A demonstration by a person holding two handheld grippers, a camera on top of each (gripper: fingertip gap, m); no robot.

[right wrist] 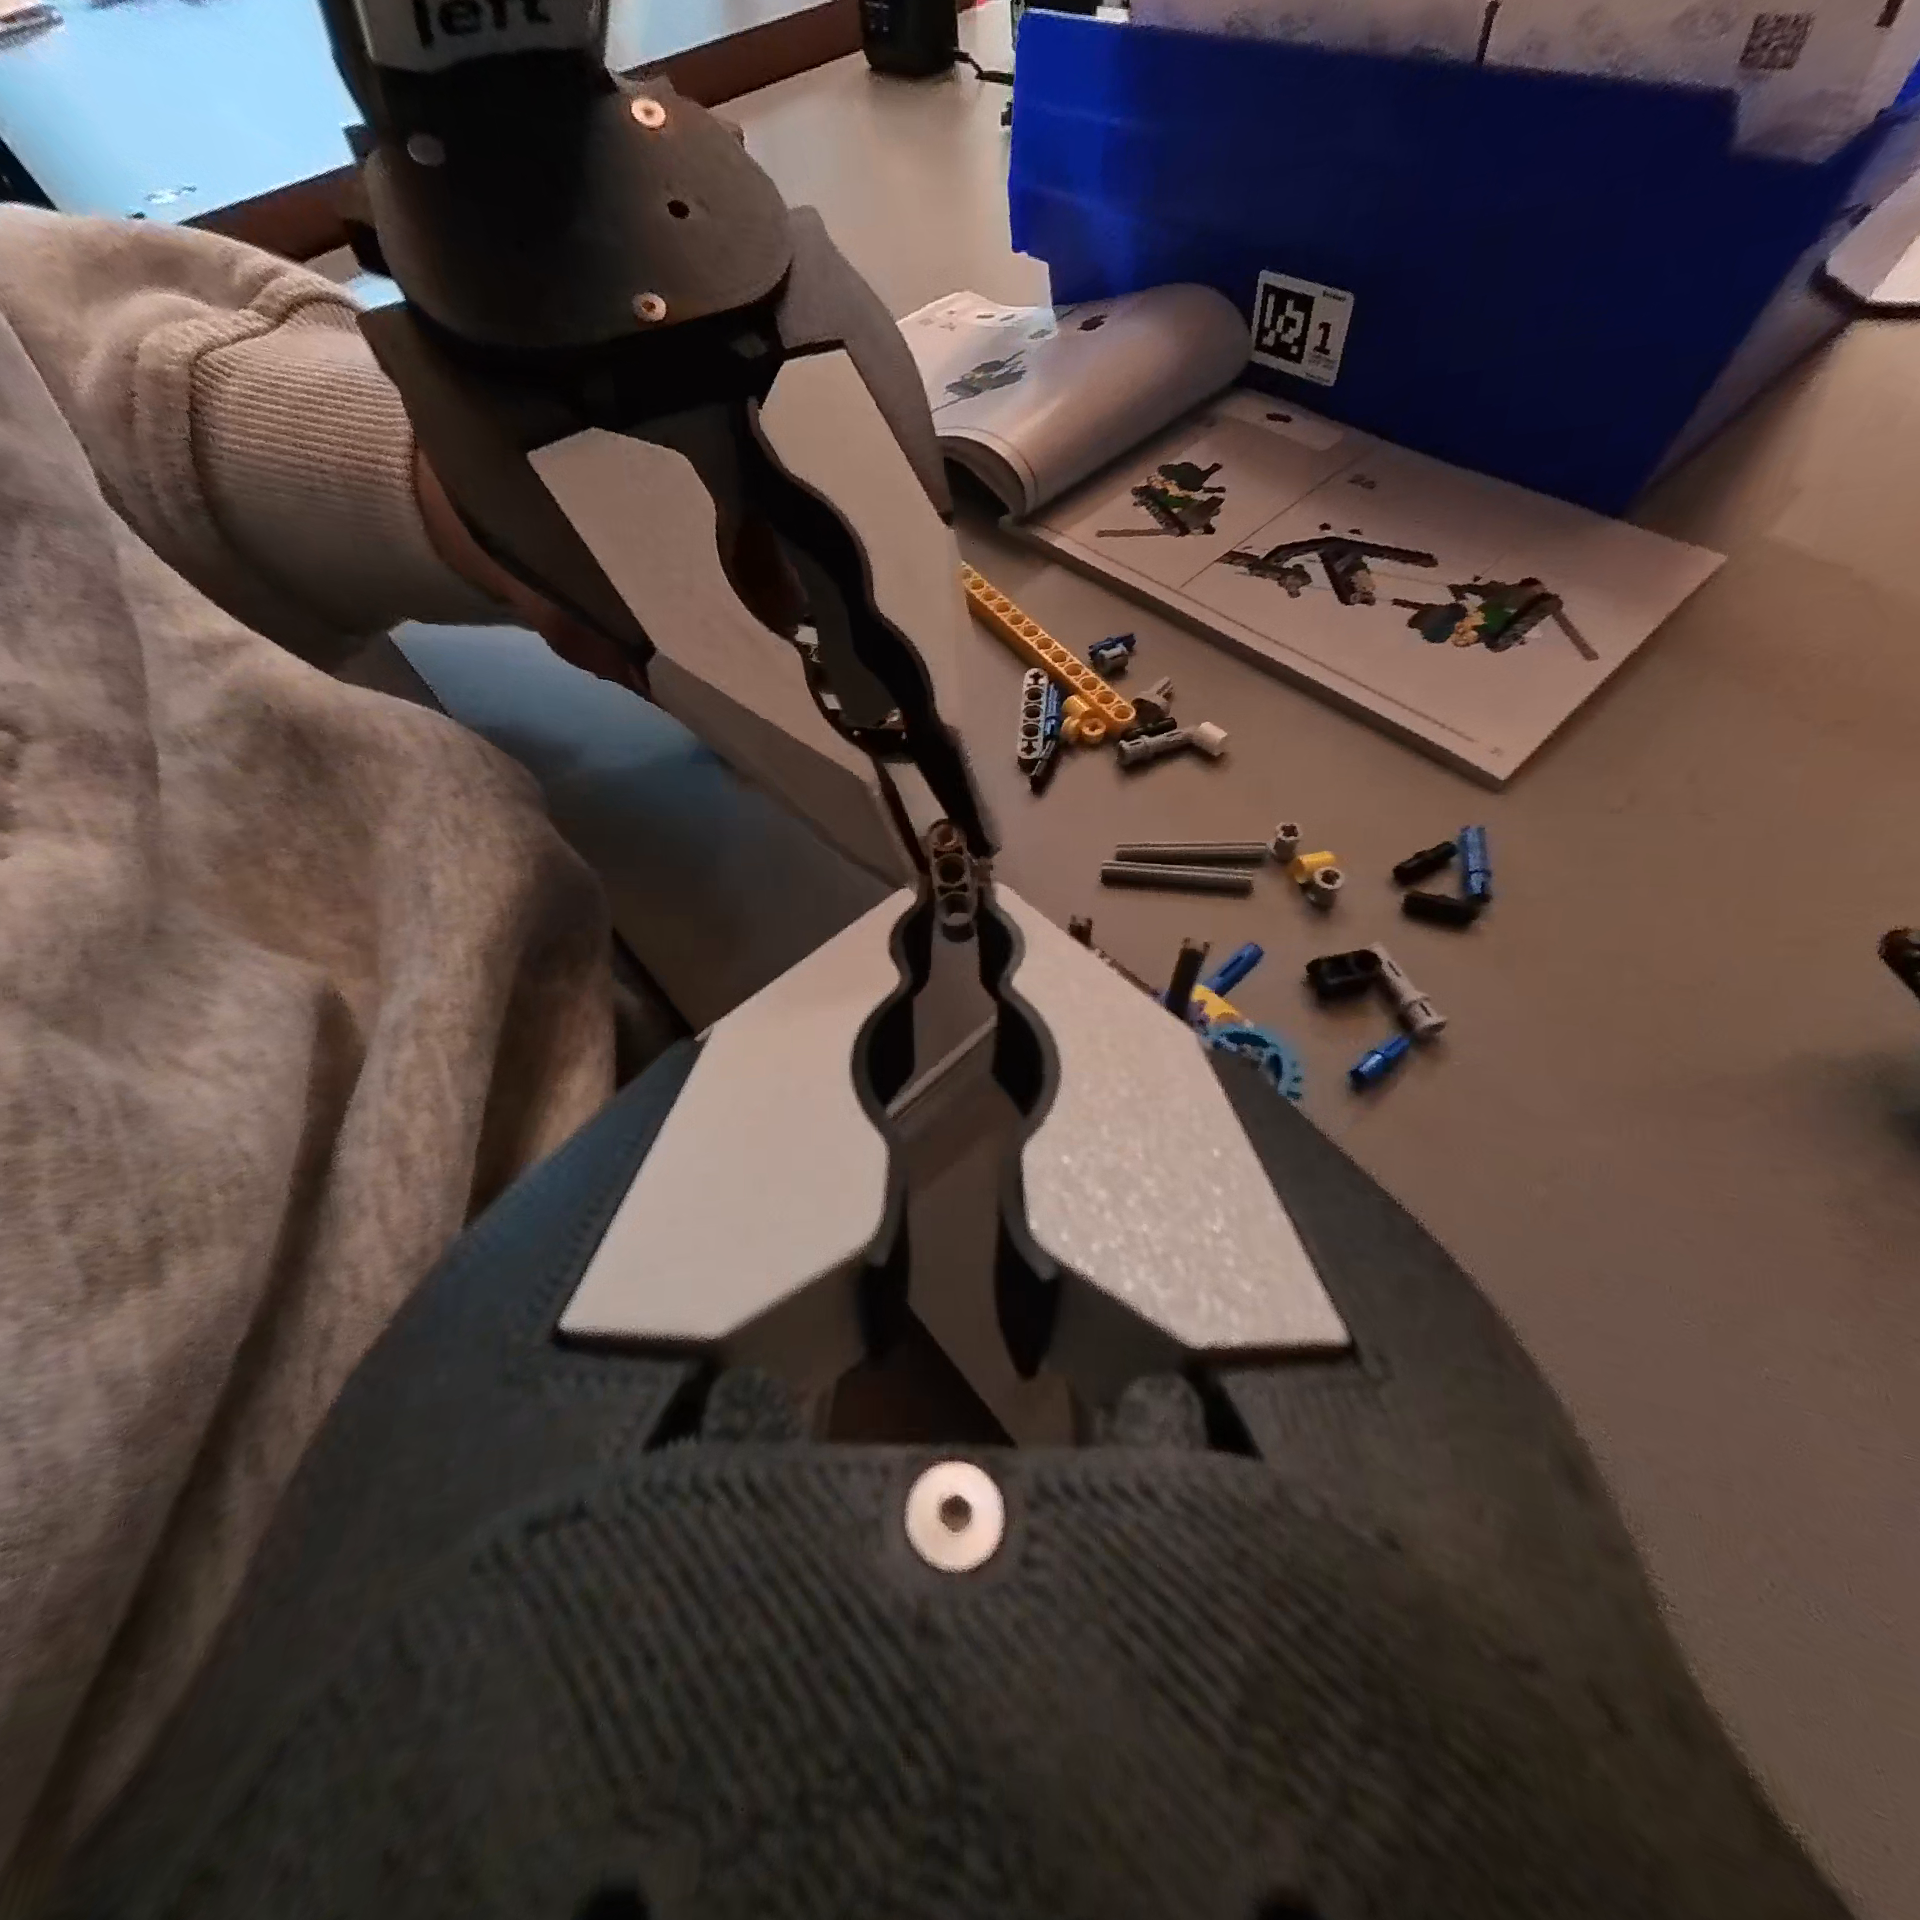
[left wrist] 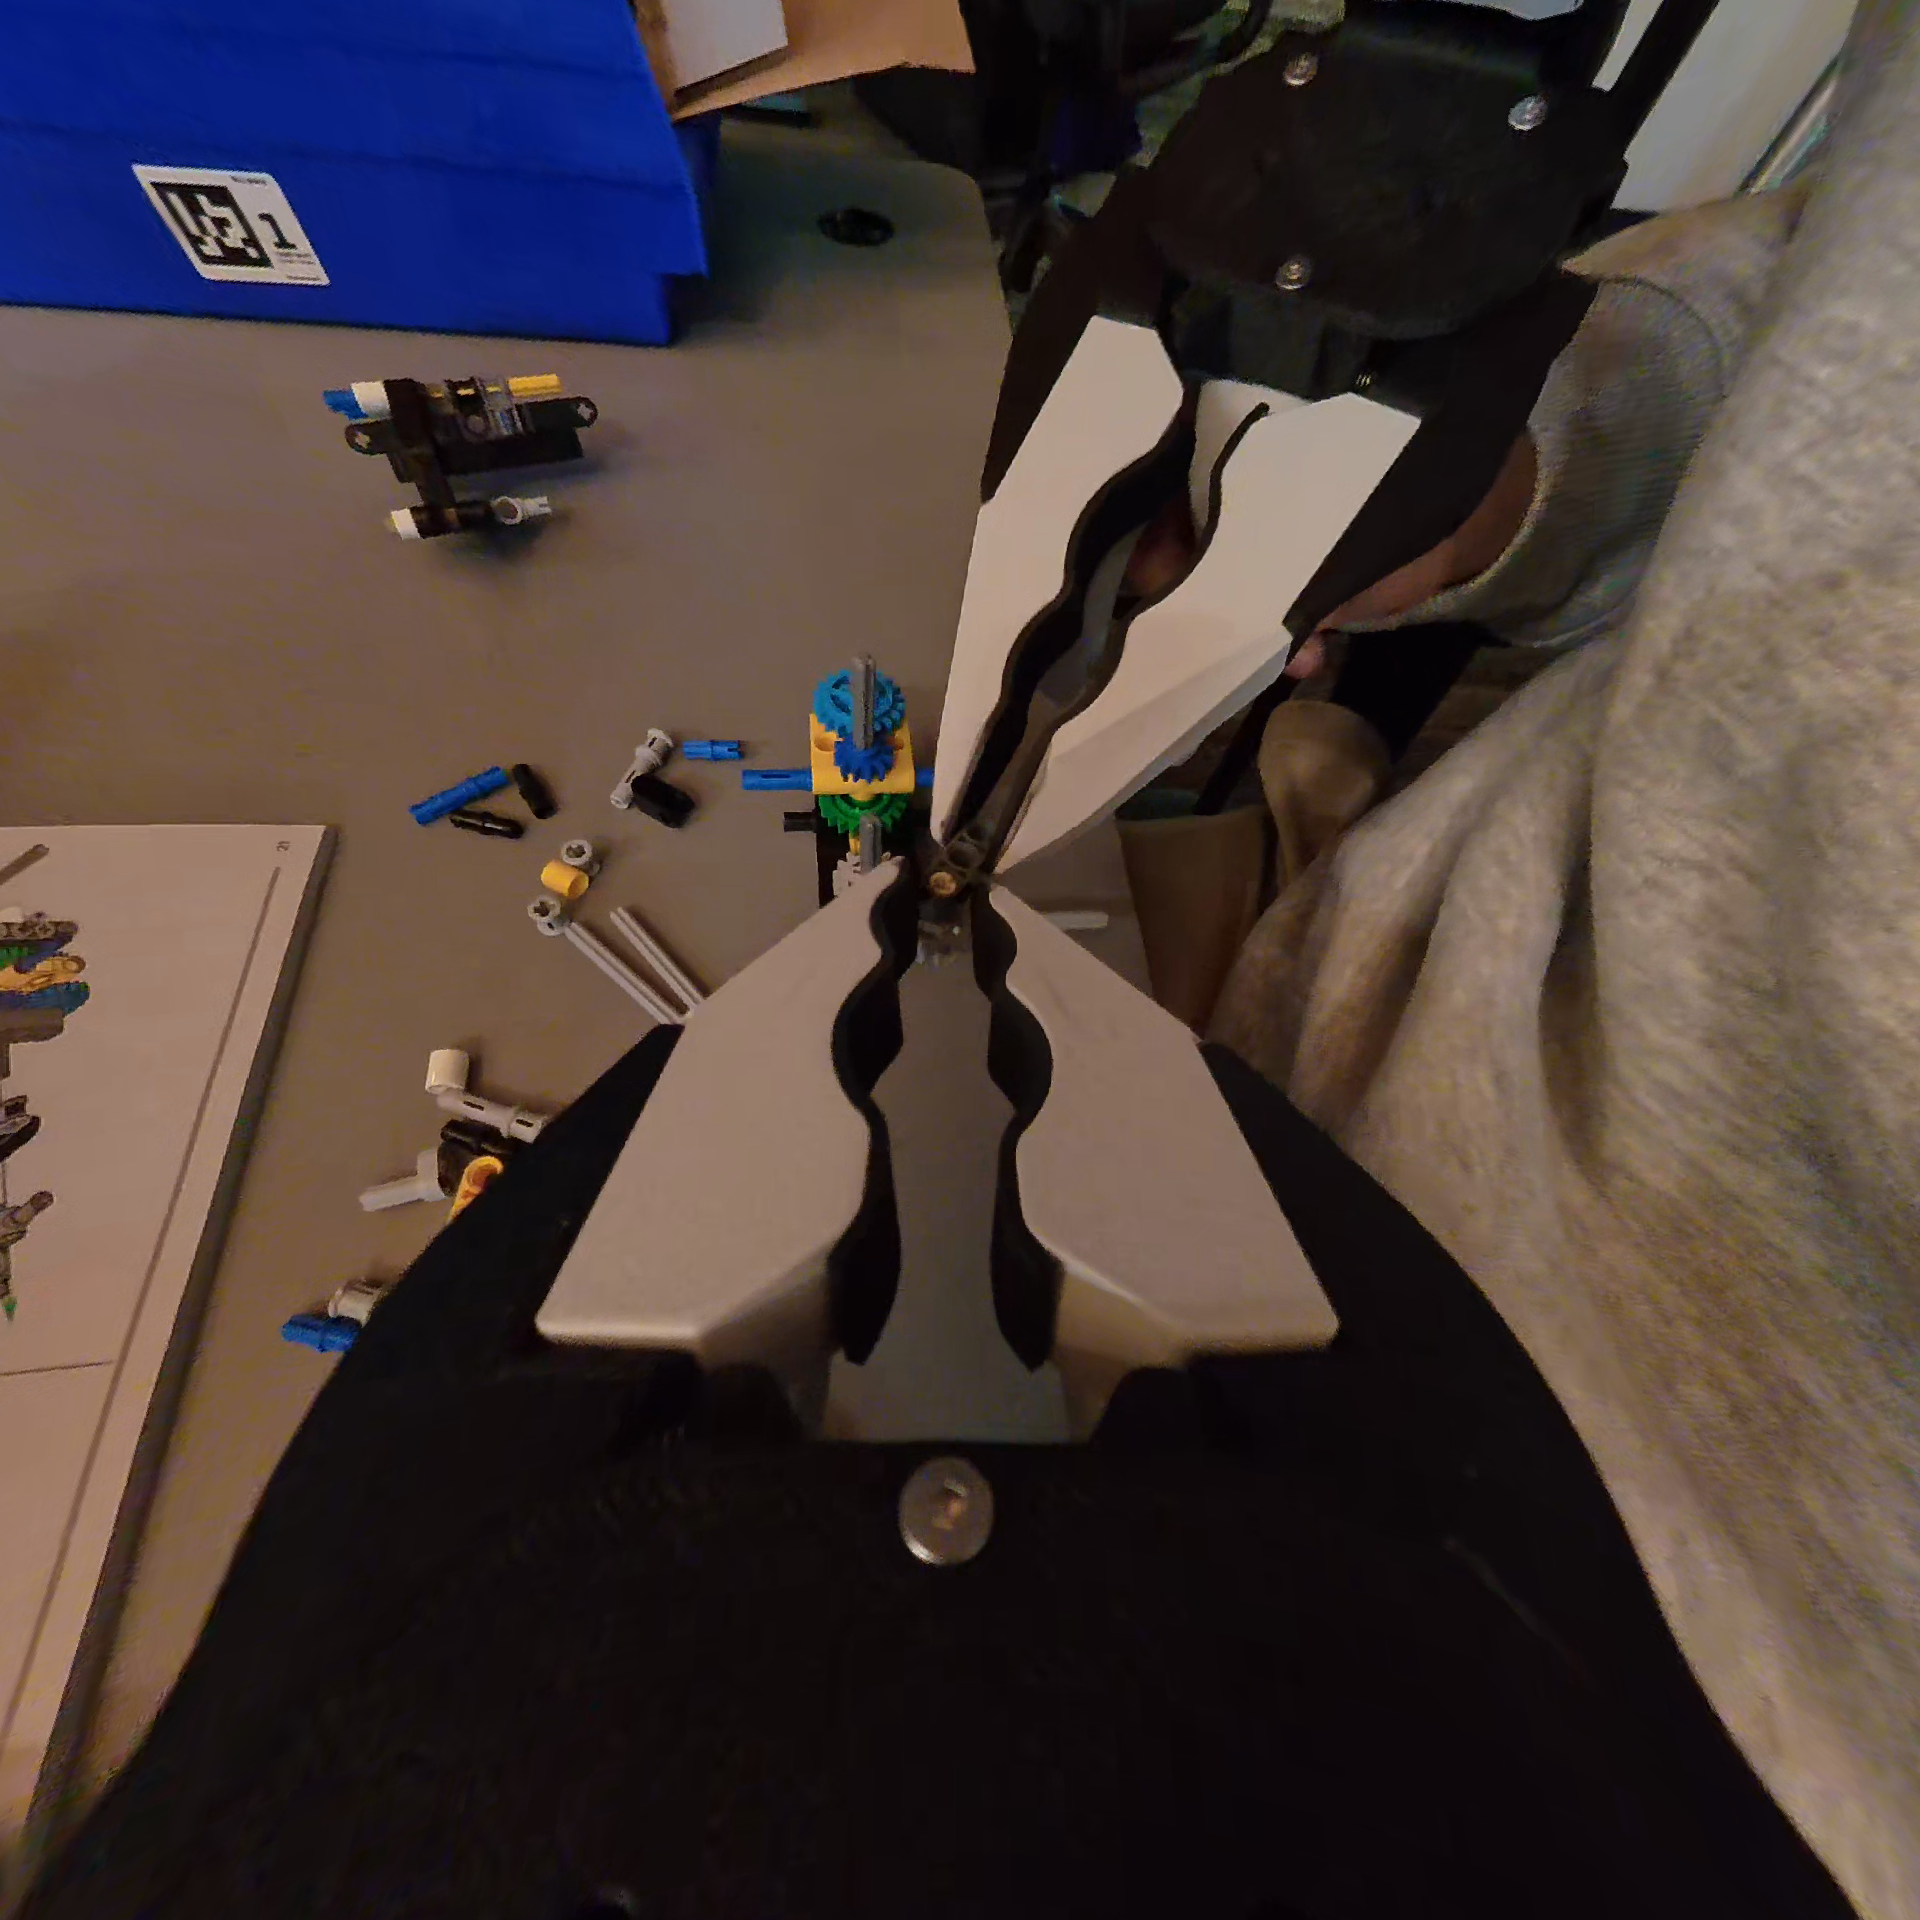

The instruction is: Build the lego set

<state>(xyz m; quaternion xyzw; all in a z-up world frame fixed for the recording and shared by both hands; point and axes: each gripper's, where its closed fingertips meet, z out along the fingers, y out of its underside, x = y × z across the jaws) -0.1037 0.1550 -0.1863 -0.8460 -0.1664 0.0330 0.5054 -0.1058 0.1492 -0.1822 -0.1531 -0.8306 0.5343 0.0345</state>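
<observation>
Fingertips [left wrist: 883,904] of both hand-held grippers hide most of the small grey beam [right wrist: 951,868].

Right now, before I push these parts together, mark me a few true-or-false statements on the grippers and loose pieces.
1. The right gripper grips a dark grey holed beam. True.
2. The long yellow holed beam is held by the left gripper. False: it lies on the grey table.
3. Two thin grey axles lie side by side on the table. True.
4. The paper instruction booklet is closed. False: it lies open.
5. The left gripper is wide open. False: its tips pinch a small grey piece.
</observation>
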